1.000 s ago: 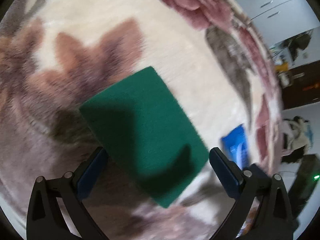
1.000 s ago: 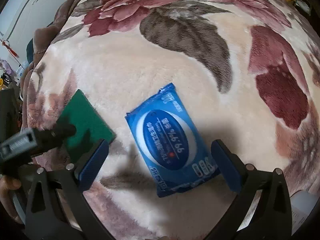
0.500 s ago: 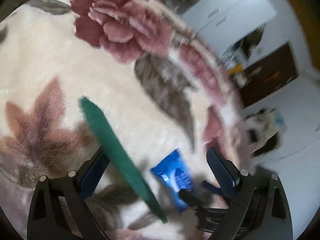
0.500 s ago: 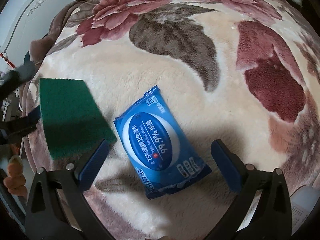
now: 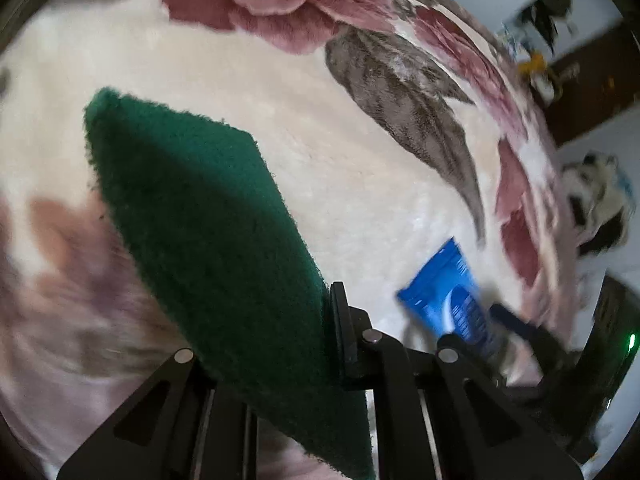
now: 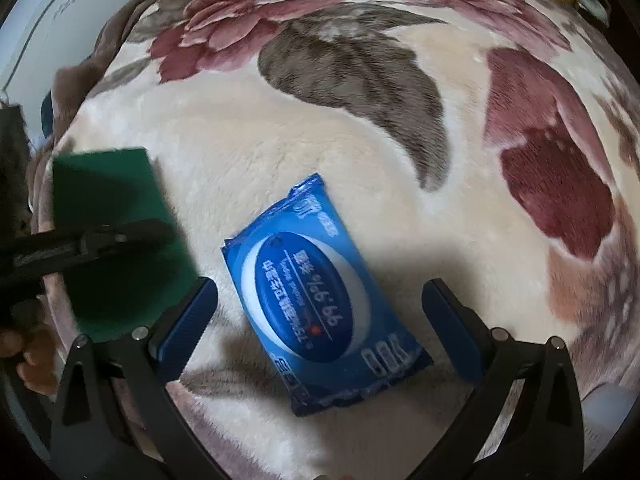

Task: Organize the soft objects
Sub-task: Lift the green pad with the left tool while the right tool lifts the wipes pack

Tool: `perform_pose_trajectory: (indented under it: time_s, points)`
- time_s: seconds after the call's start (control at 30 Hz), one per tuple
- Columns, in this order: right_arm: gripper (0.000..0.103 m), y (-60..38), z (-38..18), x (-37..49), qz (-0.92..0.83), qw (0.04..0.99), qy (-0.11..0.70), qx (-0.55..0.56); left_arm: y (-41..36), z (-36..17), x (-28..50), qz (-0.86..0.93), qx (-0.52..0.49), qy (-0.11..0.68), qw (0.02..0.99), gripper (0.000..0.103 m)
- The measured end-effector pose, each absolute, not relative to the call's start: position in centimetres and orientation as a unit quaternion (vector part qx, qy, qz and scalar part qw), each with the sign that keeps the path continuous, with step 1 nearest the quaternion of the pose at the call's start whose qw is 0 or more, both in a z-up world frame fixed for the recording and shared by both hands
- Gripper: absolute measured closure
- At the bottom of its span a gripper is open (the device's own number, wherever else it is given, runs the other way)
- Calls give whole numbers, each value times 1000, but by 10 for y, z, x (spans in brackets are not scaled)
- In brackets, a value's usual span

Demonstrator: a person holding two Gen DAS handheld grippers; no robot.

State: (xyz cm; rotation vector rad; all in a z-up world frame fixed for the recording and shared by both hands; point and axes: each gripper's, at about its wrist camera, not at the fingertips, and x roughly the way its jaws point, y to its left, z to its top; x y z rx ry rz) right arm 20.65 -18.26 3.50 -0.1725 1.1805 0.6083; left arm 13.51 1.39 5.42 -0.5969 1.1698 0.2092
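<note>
A dark green scouring pad (image 5: 200,220) hangs tilted above the floral blanket (image 5: 320,160). My left gripper (image 5: 316,320) is closing on its lower edge, and the right finger presses against the pad. In the right wrist view the same pad (image 6: 104,184) sits at the left with the left gripper (image 6: 120,240) across it. A blue pack of wet wipes (image 6: 316,292) lies flat on the blanket (image 6: 360,140). My right gripper (image 6: 320,292) hovers over it, open, with a finger to either side and no contact. The pack (image 5: 444,300) also shows in the left wrist view.
A person's hand (image 6: 24,360) holds the left tool at the left edge. A white appliance (image 6: 40,20) stands beyond the blanket's far left. Dark furniture (image 5: 580,100) and a black-and-white object (image 5: 592,208) lie past the blanket's right edge.
The left jaws went from wide open around the pad to closed on it, and the pad has come up off the blanket and turned. The right gripper has stayed over the wipes pack.
</note>
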Motion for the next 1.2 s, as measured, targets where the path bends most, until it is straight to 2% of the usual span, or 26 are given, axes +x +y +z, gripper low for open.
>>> perform_pose_trajectory:
  time_s: [0.13, 0.23, 0.3, 0.33, 0.37, 0.4, 0.47, 0.5, 0.7, 1.2]
  points:
    - [0, -170, 30, 207, 287, 779, 546, -111, 11, 63, 133, 73, -195, 591, 780, 91]
    - [1, -162, 21, 206, 287, 771, 555, -123, 11, 53, 133, 63, -183, 617, 763, 90]
    - [10, -161, 17, 204, 286, 768, 561, -116, 16, 44, 130, 73, -198, 619, 757, 89]
    - [24, -162, 18, 202, 287, 770, 560, -105, 18, 41, 128, 76, -209, 617, 755, 89]
    - [31, -163, 18, 200, 286, 771, 560, -99, 21, 39, 127, 78, -218, 615, 754, 89]
    - [32, -164, 17, 198, 284, 769, 563, -99, 24, 37, 124, 80, -227, 612, 753, 89]
    - [44, -164, 17, 194, 284, 764, 571, -102, 27, 37, 119, 81, -237, 602, 758, 88]
    - [46, -165, 19, 191, 287, 763, 570, -99, 27, 39, 116, 79, -236, 598, 762, 88]
    - [46, -176, 39, 179, 286, 774, 564, -18, 24, 57, 104, 68, -223, 587, 775, 91]
    - [46, -165, 83, 137, 227, 809, 542, -19, 15, 102, 73, 60, -199, 563, 800, 97]
